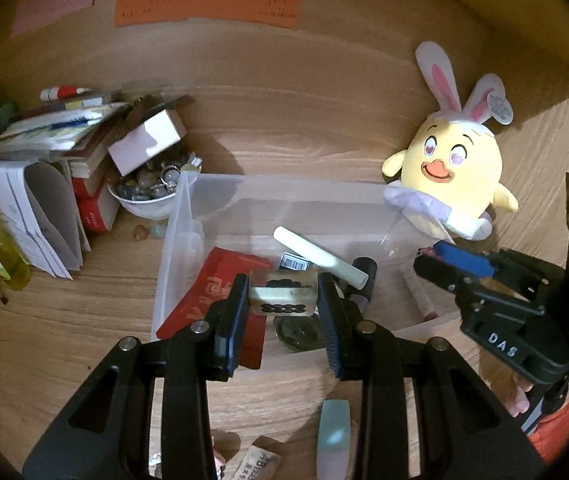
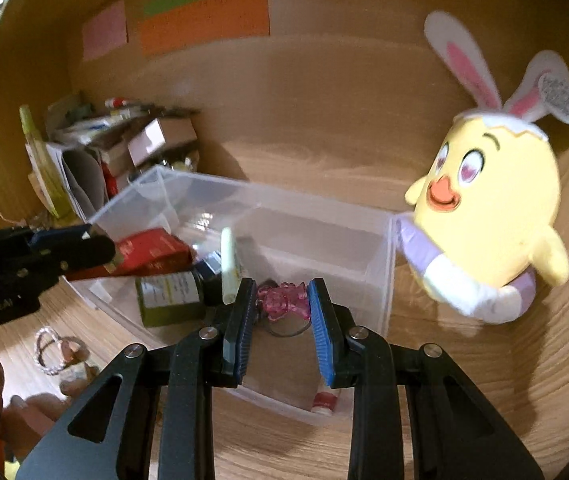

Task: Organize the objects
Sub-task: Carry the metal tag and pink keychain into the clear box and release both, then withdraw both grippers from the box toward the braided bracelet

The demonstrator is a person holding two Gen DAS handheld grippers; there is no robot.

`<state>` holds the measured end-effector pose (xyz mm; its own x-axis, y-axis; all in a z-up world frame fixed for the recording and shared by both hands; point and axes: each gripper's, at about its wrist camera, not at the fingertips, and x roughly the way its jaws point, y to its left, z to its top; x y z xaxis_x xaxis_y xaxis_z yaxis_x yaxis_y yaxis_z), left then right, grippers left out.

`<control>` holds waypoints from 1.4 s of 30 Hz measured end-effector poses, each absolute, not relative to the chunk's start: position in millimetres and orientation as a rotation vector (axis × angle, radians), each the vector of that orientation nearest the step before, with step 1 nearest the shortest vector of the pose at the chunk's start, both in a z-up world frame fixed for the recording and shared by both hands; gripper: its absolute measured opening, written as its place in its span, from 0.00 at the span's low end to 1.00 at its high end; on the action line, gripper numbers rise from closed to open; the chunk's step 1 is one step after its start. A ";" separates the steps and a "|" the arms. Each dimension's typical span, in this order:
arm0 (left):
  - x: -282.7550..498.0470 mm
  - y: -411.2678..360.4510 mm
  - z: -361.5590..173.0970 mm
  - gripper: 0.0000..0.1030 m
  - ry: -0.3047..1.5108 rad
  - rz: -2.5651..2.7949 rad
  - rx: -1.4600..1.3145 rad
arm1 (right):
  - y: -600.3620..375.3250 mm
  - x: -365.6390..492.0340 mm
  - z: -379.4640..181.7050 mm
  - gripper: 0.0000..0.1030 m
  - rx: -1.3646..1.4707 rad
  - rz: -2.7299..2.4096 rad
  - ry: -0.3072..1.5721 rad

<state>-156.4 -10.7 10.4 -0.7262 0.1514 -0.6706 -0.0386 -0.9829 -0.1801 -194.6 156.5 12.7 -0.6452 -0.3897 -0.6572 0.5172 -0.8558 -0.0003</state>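
the left gripper (image 1: 283,298) is clamped on a mahjong tile (image 1: 283,295) above the clear plastic bin (image 1: 176,216). the right gripper (image 2: 280,302) pinches a pink translucent charm (image 2: 283,300) over the same bin; the tile is pale with dark round marks.

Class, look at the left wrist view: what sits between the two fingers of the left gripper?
A mahjong tile sits clamped between the left gripper fingers, held above the clear bin. The left wrist view shows it.

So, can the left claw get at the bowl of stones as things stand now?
Probably not yet: the left claw is shut on a mahjong tile over the clear bin. The bowl beyond the bin's corner looks unblocked from above.
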 end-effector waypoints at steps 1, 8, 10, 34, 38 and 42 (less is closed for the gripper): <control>-157.9 -10.9 8.6 0.32 -0.239 2.810 -1.121 | 155.2 -195.8 9.6 0.24 0.931 -2.450 0.265; -156.5 -7.2 9.8 0.33 -0.209 2.817 -1.095 | 149.2 -202.7 -3.1 0.24 0.990 -2.431 0.282; -155.0 -6.7 11.6 0.39 -0.206 2.817 -1.084 | 147.9 -202.0 -3.2 0.24 0.989 -2.432 0.292; -85.9 -12.2 58.3 0.89 -0.169 2.867 -0.897 | 155.6 -141.2 55.0 0.80 0.762 -2.460 0.269; -72.8 -19.1 56.2 0.89 -0.164 2.880 -0.905 | 153.4 -127.6 57.5 0.80 0.744 -2.452 0.278; -65.6 -30.3 48.2 0.90 -0.182 2.884 -0.950 | 148.8 -117.7 54.0 0.81 0.751 -2.428 0.276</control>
